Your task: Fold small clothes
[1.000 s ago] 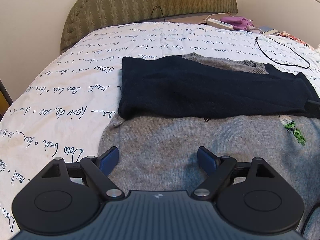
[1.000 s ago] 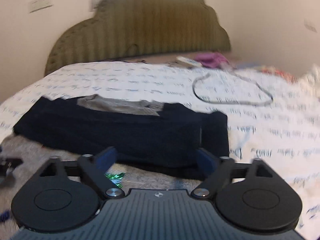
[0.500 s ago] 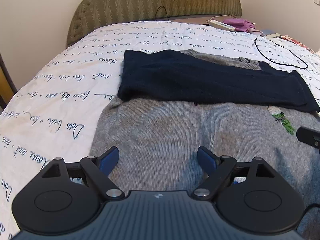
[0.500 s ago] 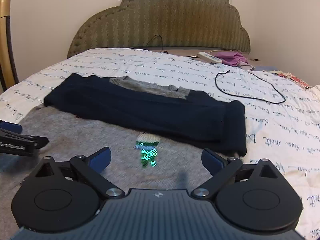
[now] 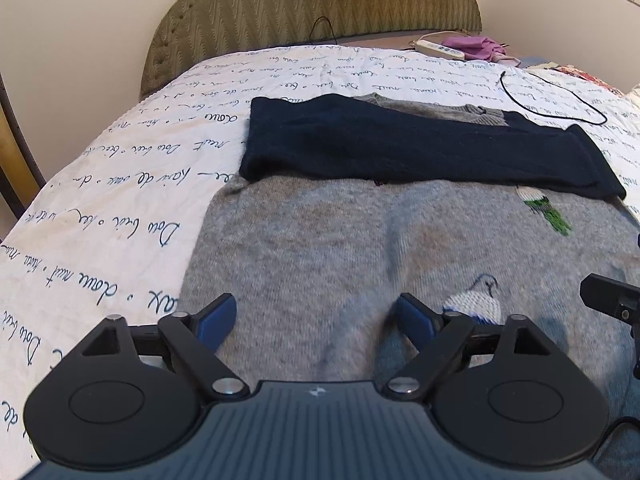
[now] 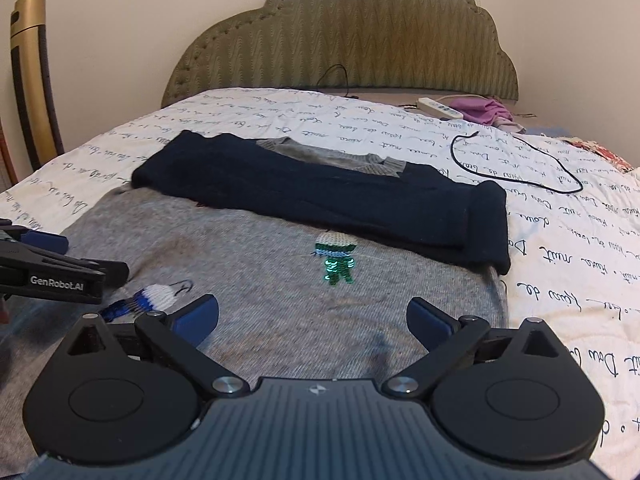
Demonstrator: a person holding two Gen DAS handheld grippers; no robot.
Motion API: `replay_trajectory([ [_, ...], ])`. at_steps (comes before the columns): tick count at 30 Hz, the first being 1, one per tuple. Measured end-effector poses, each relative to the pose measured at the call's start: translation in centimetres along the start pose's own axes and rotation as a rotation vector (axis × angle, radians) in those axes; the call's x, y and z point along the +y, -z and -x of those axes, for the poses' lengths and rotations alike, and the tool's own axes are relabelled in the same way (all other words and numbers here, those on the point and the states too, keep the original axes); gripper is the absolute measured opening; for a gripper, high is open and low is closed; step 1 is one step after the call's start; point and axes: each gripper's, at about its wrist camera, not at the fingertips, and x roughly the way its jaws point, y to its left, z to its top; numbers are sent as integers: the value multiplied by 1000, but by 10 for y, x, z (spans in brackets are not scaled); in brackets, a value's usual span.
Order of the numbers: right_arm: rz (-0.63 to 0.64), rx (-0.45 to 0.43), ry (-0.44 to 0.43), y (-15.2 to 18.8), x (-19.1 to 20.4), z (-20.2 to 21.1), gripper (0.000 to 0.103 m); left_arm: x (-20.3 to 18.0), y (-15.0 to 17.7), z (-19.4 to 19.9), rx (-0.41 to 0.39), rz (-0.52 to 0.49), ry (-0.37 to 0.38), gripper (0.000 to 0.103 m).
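- Fingers of the left gripper (image 5: 316, 316) and right gripper (image 6: 312, 316) spread wide, empty, the right's just opening further, above a grey sweater (image 6: 260, 280).
- Sweater lies flat on the bed (image 6: 560, 240), navy sleeves (image 6: 320, 196) folded across its upper part.

— What does the garment look like?
— A grey knit sweater (image 5: 320, 248) with dark navy sleeves (image 5: 420, 148), lying flat on the bed, front up.
— And the sleeves?
— Both folded across the chest in one dark band, just below the grey ribbed collar (image 6: 360, 160).
— Any decoration?
— Small knitted figures: a green one (image 6: 336, 256) near the band and a white-and-blue one (image 5: 476, 300) lower down. The lower body lies spread, with soft wrinkles.
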Motion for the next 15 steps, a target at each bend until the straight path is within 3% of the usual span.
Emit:
replay_trajectory([
  [15, -20, -28, -52, 19, 8, 42, 102, -19, 27, 28, -39, -66, -37, 89],
])
